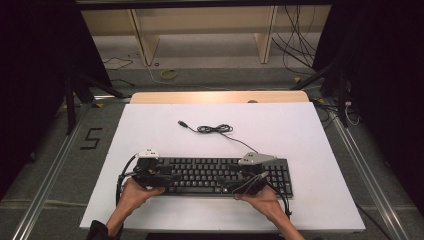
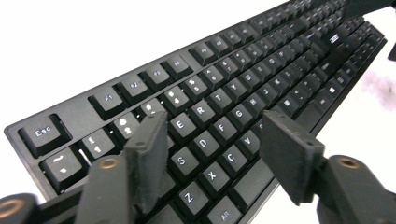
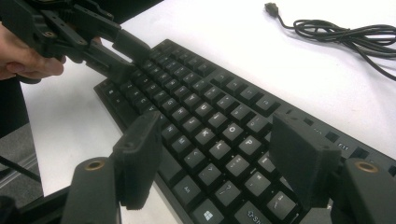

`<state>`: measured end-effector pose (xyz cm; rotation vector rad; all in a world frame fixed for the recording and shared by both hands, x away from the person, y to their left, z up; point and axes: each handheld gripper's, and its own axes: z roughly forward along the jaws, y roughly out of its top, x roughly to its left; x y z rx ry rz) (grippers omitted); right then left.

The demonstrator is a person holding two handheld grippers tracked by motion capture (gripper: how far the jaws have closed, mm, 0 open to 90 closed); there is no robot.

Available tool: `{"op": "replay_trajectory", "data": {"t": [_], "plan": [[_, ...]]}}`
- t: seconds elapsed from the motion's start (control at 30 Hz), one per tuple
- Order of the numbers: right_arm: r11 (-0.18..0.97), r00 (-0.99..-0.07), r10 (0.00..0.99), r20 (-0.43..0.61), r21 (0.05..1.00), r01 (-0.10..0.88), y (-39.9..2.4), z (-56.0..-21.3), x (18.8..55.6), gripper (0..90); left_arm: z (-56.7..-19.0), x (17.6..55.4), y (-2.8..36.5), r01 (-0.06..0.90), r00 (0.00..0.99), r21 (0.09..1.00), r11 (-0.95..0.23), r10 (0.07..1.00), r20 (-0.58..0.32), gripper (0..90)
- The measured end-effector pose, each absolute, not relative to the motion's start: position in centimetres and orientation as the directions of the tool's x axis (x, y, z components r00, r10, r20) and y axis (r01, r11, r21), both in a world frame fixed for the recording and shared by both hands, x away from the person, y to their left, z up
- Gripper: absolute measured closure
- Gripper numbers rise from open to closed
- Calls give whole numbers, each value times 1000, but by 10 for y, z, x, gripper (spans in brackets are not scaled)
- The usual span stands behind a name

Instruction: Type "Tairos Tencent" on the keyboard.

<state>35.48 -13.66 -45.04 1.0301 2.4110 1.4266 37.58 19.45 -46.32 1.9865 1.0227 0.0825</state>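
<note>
Black keyboard (image 1: 220, 176) at lower centre: our left tool (image 2: 212, 140) and right tool (image 3: 215, 154), both released, could snag keys.

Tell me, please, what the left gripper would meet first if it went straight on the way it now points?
Most likely the keyboard: the open left gripper hangs over its letter keys, aimed down along them, though depth is hard to judge.

A black plastic keyboard (image 1: 220, 175) with matt, smooth keycaps is seen on a matt white table (image 1: 300, 135).
</note>
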Motion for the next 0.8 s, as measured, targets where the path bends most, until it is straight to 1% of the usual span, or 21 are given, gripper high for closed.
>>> {"op": "replay_trajectory", "data": {"t": [0.1,0.3,0.53,0.8], "plan": [[308,-750,628,208,818,486,-135,-450,355,356,-461,375,197,616,661,747,-250,680,-317,332],[312,-756,620,210,819,482,-130,-450,353,361,-458,370,202,598,661,772,-216,677,-322,299],[319,-759,615,213,813,487,-126,-451,353,373,-459,365,203,575,671,792,-204,672,-314,268],[330,-775,593,218,812,481,-115,-450,352,393,-457,359,203,534,687,822,-196,668,-287,260]]}}
